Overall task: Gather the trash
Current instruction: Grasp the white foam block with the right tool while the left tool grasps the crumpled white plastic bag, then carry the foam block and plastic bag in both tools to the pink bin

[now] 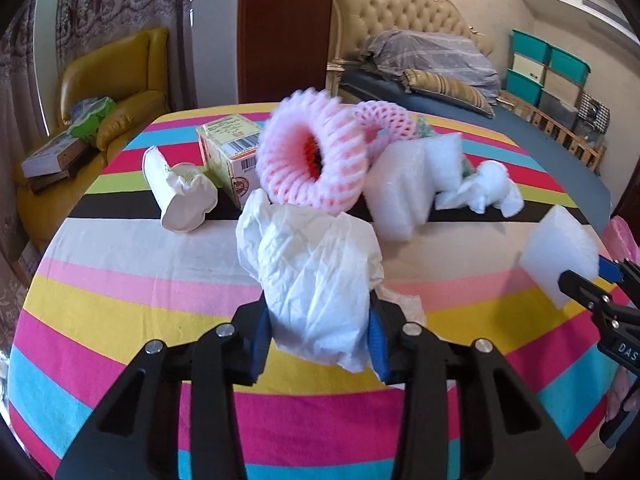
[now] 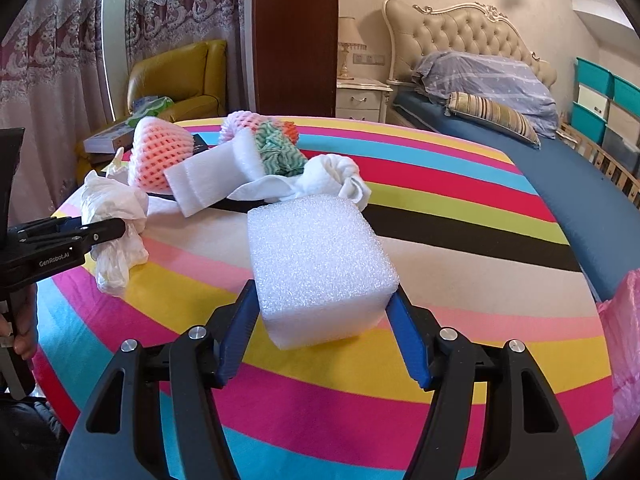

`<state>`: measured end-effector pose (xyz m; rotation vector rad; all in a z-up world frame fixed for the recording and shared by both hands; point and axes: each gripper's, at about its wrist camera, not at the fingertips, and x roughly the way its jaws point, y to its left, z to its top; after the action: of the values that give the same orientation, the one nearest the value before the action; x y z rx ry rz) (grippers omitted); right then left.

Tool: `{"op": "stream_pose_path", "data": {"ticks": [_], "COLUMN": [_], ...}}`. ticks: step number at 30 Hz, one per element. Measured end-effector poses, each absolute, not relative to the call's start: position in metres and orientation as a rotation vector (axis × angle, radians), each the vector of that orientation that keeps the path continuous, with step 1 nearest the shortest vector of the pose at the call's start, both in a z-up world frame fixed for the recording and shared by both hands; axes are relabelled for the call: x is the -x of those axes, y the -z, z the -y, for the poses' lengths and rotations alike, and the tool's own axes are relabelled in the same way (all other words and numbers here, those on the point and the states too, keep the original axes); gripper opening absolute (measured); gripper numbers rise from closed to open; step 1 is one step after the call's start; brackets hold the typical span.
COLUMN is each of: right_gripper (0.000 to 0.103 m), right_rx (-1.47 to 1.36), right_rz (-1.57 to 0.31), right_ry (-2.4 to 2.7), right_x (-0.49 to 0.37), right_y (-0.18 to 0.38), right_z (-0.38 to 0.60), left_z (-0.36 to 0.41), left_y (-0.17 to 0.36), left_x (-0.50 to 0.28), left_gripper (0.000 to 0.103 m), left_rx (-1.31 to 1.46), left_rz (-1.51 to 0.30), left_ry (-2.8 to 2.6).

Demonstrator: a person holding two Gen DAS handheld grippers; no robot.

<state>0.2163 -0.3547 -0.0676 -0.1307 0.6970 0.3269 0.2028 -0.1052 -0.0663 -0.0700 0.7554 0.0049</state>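
My left gripper (image 1: 318,334) is shut on a crumpled white plastic bag (image 1: 316,272), held over the striped tablecloth (image 1: 120,280); the right wrist view shows the same bag (image 2: 116,216) at the left. My right gripper (image 2: 322,330) is shut on a white foam block (image 2: 320,268), and the block (image 1: 560,258) also shows at the right edge of the left wrist view. Behind the bag lie a pink foam fruit net (image 1: 312,156), a second net (image 1: 384,120), white foam sheets (image 1: 412,180), a wad of tissue (image 1: 488,188), a crushed paper cup (image 1: 180,192) and a small carton (image 1: 232,152).
A pink plastic bag (image 2: 624,344) hangs at the table's right edge. A yellow armchair (image 1: 112,76) with boxes stands at the back left, a bed (image 2: 520,128) at the back right. A person's hand (image 2: 24,336) grips the left tool's handle.
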Motion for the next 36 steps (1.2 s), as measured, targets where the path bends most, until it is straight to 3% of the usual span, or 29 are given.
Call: {"op": "stream_pose_path", "data": {"ticks": [36], "right_gripper": [0.062], "right_rx": [-0.037], "right_rz": [-0.537], "right_ry": [-0.264], "right_x": [-0.151], "right_y": [0.04], "right_z": [0.407], "left_z": [0.213], "left_y": [0.031], "left_x": [-0.14], "left_gripper": [0.039], "left_rx": [-0.171], "left_rz": [-0.52], "left_ry": [0.254]}}
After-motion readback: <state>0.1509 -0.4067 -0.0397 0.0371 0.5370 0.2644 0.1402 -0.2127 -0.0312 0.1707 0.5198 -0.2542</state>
